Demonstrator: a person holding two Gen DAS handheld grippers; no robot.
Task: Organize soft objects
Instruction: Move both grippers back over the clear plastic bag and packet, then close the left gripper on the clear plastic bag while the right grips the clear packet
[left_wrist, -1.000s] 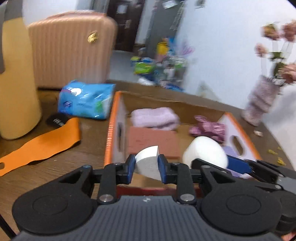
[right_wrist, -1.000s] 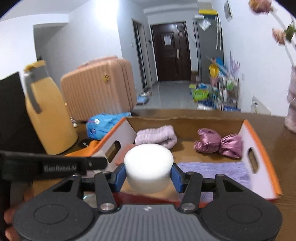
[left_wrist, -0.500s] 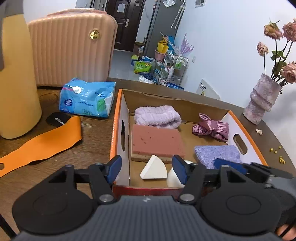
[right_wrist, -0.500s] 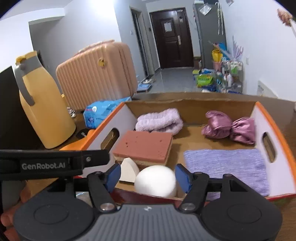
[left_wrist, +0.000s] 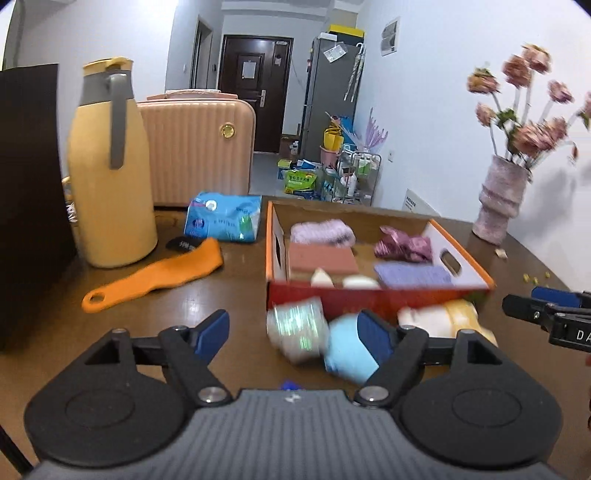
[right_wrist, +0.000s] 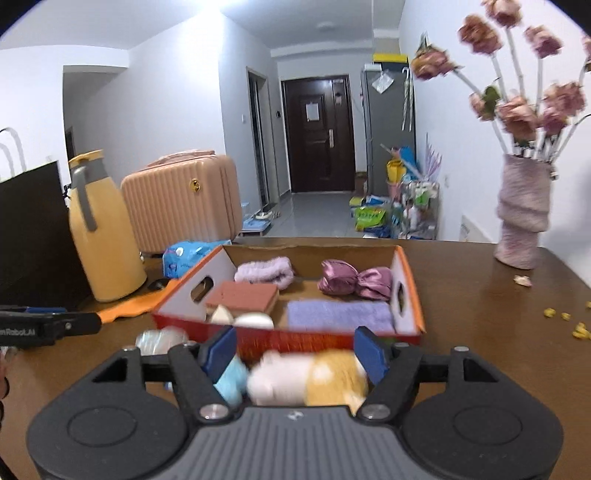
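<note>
Both tongs are spread wide and hold nothing. The right tongs (right_wrist: 297, 354) hover low over the worktop's near edge, and in the right wrist view a soft white-and-yellow piece (right_wrist: 308, 376) lies directly between their blue pads, its long axis running across the gap from pad to pad, with the yellow end towards the right pad; whether it touches either pad is lost in the blur. Just beside it on the left sits a pale blue soft piece (right_wrist: 231, 378), partly behind the left pad. The left tongs (left_wrist: 295, 334) stand a little further left along the same edge: a shimmering, wrapped roundish piece (left_wrist: 297, 330) lies in the gap nearer their right pad, and the pale blue piece (left_wrist: 345, 354) is at that pad, half hidden by it. So the white-and-yellow piece lies nearer the right tongs, the shimmering one nearer the left, and I judge each could close on its own piece with little sideways shift. All three pieces sit on the worktop (left_wrist: 221, 291) just in front of the near wall of the orange-rimmed box (right_wrist: 402, 264), which already holds a lilac band, a brick-coloured sponge, a purple satin piece, a lilac cloth and two small white sponges. The lift must clear that near wall.
</note>
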